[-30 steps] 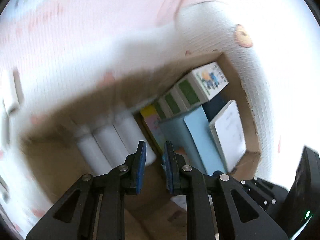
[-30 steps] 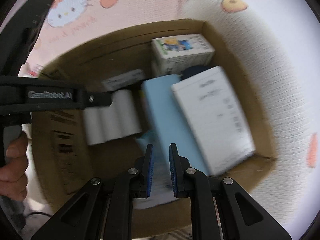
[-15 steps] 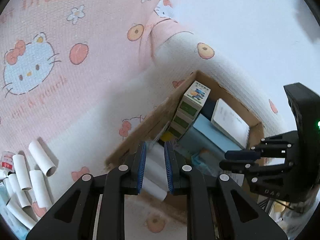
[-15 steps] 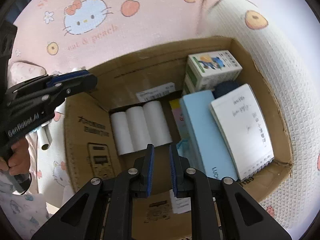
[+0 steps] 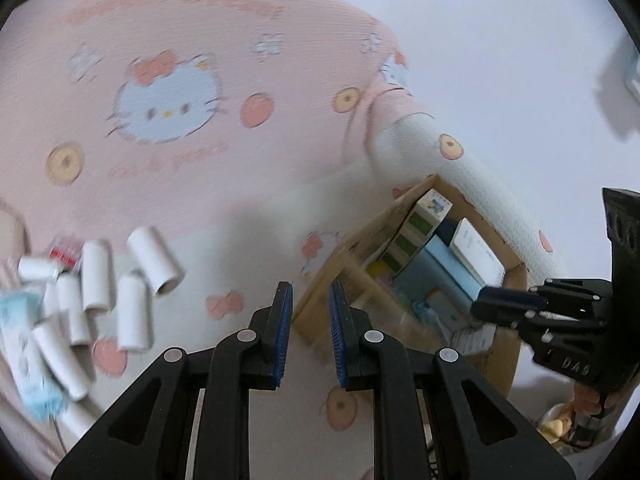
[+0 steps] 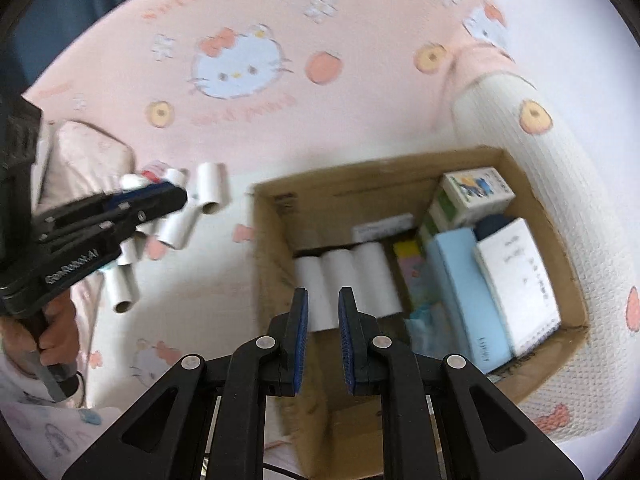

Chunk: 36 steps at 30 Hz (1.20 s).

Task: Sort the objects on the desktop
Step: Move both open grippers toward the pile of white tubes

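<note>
A cardboard box (image 6: 272,248) sits on a pink cartoon-print cloth; it also shows in the left wrist view (image 5: 320,300). Inside lie three white paper rolls (image 6: 344,284) side by side, a light blue box (image 6: 460,280), a white notebook (image 6: 520,280) and a small printed carton (image 6: 480,192). A pile of several loose white rolls (image 5: 100,292) lies on the cloth left of the box. My left gripper (image 5: 308,336) is open a little and empty, between the pile and the box. My right gripper (image 6: 323,348) is open a little and empty, above the box's near side.
A light blue packet (image 5: 24,352) lies at the left edge beside the rolls. A red-and-white small item (image 5: 64,252) sits behind the pile. The white quilted edge (image 6: 560,184) runs behind and right of the box. The right gripper's body (image 5: 560,320) is right of the box.
Both grippers have pulled up and back out of the box. The left one has swung left toward the pile of loose rolls. Three rolls stay in the box.
</note>
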Motion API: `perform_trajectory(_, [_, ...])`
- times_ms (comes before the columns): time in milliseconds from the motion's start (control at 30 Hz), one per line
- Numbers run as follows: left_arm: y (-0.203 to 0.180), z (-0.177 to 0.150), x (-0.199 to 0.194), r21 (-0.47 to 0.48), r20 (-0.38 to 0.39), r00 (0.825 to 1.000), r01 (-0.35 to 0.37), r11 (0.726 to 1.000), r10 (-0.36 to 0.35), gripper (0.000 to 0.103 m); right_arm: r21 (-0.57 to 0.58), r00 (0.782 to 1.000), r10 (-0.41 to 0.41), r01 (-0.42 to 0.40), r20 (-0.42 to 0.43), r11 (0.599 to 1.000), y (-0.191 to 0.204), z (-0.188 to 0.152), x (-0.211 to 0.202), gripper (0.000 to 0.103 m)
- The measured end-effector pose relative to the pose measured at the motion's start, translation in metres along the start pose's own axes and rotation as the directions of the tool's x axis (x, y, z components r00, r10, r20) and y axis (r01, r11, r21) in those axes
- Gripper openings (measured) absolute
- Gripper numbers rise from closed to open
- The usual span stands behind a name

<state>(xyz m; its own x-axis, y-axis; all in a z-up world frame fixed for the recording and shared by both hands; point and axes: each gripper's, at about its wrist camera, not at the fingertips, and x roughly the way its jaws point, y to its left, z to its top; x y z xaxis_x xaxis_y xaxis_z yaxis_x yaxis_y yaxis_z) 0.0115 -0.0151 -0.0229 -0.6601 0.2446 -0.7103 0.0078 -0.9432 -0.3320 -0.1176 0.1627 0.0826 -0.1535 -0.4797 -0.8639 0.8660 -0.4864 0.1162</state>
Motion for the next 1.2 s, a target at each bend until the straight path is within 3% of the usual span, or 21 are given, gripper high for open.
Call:
perform_trajectory(133, [0.031,-0.026,-0.027,-0.034,0.036,0.999,-0.036,0.999,0.037,0.019,-0.042,0.989,0.013,-0.007,0.149,0.999,0.027,-0.011,-0.014,0.012])
perform_trajectory(233, [0.048,-0.046,-0.046,-0.03,0.077,0.995,-0.055,0.998,0.058,0.02,-0.097,0.968,0.025,-0.001,0.249,0.995,0.05,-0.021,-0.022,0.012])
perform_trajectory(400, [0.078,-0.074,-0.062,-0.07,0.1,0.995,-0.005,0.998,0.012,0.026,-0.163,0.931,0.078,-0.02,0.357,0.987,0.088,-0.04,-0.027,0.012])
perform_trajectory(533, [0.106,-0.1,-0.066,-0.132,0.113,0.993,-0.023,0.991,0.038,0.026,-0.245,0.936,0.115,-0.033,0.332,0.969,0.124,-0.058,-0.012,0.012])
perform_trajectory(633, [0.127,-0.117,-0.066,-0.193,0.094,0.995,-0.005,0.981,0.024,0.026,-0.362,0.957,0.094,0.013,0.275,0.932,0.157,-0.073,0.005,0.012])
perform_trajectory(733, [0.149,-0.138,-0.065,-0.249,0.054,0.997,-0.033,0.968,0.048,0.027,-0.464,0.959,0.118,0.015,0.257,0.886,0.181,-0.084,0.023,0.012])
perform_trajectory(900, [0.174,-0.167,-0.069,-0.295,0.04,0.991,-0.108,0.949,0.125,0.028,-0.446,0.954,0.253,-0.159,0.159,0.881,0.201,-0.077,0.062,0.012])
perform_trajectory(1100, [0.2,-0.196,-0.077,-0.39,0.061,0.981,-0.146,0.909,0.183,0.036,-0.378,0.932,0.35,-0.291,0.096,0.879,0.204,-0.064,0.104,0.012])
perform_trajectory(1200, [0.212,-0.201,-0.072,-0.434,0.029,0.985,-0.141,0.89,0.17,0.051,-0.304,0.901,0.434,-0.407,0.023,0.861,0.208,-0.054,0.131,0.012])
